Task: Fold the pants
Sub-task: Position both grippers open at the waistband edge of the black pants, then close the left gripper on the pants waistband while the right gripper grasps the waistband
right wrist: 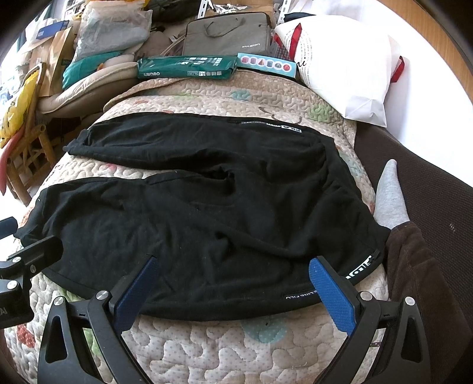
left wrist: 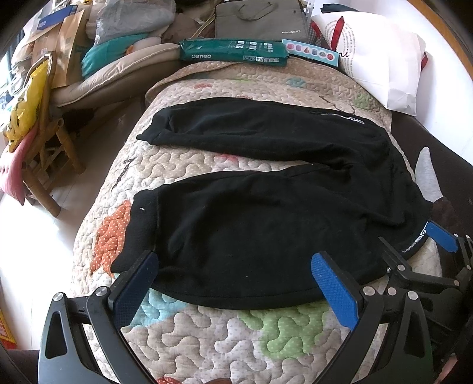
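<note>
Black pants (left wrist: 266,224) lie flat on a quilted bedspread (left wrist: 207,333), legs spread apart toward the left, waistband at the right. My left gripper (left wrist: 233,265) is open, its blue fingers over the near leg's lower edge, close to the cuff. My right gripper (right wrist: 233,268) is open over the near edge of the pants (right wrist: 207,230) by the waistband. It also shows in the left wrist view (left wrist: 414,248) at the right. Neither holds cloth.
A green paper pack (left wrist: 233,51), a grey laptop bag (left wrist: 260,20) and a white bag (left wrist: 381,59) stand at the far end. A bamboo chair (left wrist: 44,165) with clutter is left of the bed. A grey sock (right wrist: 390,195) and brown cloth (right wrist: 414,265) lie at the right.
</note>
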### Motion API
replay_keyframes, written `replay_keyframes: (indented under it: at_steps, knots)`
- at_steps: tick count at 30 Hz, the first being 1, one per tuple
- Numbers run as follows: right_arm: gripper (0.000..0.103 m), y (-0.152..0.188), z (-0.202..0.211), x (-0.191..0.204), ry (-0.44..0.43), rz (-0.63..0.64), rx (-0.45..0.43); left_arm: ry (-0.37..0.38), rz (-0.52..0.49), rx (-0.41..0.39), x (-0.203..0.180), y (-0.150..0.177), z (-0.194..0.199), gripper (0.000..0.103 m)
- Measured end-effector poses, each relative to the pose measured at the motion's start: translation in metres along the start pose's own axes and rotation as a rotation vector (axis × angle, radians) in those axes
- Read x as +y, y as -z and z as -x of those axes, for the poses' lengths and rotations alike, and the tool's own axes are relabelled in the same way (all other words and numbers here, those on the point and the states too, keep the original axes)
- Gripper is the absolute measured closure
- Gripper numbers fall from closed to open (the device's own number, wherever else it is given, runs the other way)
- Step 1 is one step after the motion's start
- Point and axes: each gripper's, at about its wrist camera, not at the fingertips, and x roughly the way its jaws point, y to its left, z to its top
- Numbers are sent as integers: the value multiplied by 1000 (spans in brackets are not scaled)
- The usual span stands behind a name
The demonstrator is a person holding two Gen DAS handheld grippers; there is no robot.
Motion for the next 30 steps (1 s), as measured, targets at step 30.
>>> replay_keyframes:
  at_steps: [30]
  knots:
    - [0,2,-6,-8,18,-19,35,-38,43,123,10,8,-37,0]
